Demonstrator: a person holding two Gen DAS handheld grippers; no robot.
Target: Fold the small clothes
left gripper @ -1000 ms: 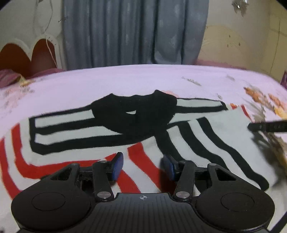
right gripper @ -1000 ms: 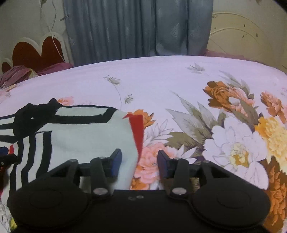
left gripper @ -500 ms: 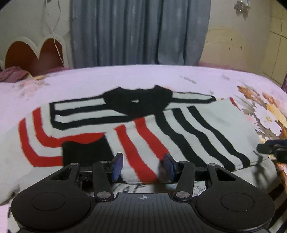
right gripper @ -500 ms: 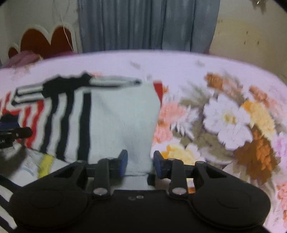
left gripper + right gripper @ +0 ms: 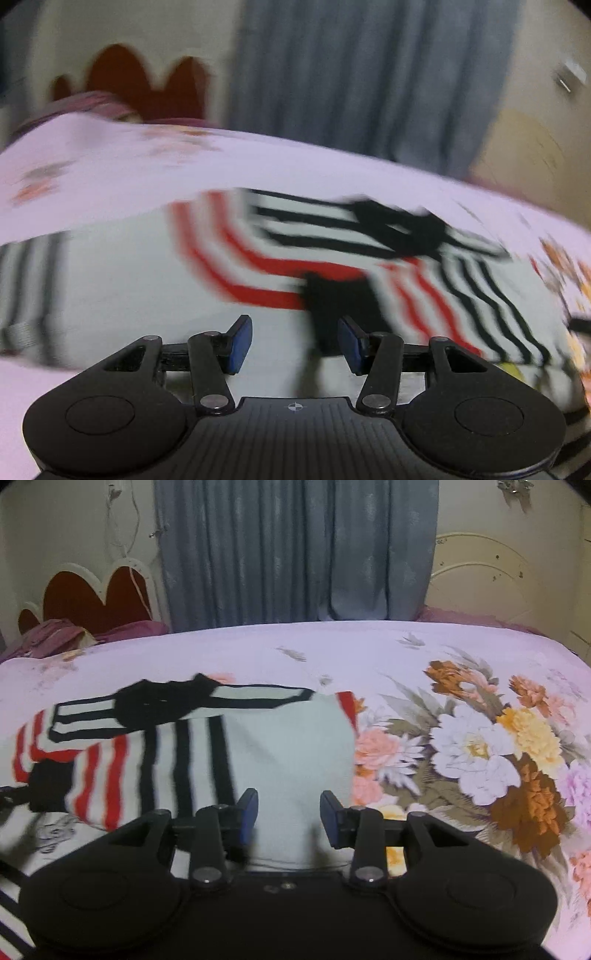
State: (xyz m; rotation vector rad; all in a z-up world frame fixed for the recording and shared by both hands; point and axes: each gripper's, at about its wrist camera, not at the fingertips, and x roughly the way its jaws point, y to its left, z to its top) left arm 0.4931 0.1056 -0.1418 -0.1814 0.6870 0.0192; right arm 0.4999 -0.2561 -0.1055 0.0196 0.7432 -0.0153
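Note:
A white sweater (image 5: 288, 746) with red and black stripes and a black collar lies flat on the bed, its sleeves folded across it. In the blurred left wrist view the sweater (image 5: 332, 258) sits ahead and to the right. My left gripper (image 5: 294, 332) hangs open over pale cloth near the black cuff, with nothing pinched. My right gripper (image 5: 289, 805) hovers over the sweater's plain white near edge. Its jaws are opening; the cloth shows between them but the pads do not press on it.
The floral bedsheet (image 5: 480, 738) spreads out to the right. A red heart-shaped headboard (image 5: 92, 598) and grey curtain (image 5: 295, 554) stand behind the bed. Purple bedding (image 5: 55, 635) is heaped at the far left. Another striped garment (image 5: 11, 923) lies at my near left.
The left gripper has swung left and rolled, so the sweater now sits right of it and blurred. The right gripper has drawn back over the sweater's near edge, narrowing then widening its jaws.

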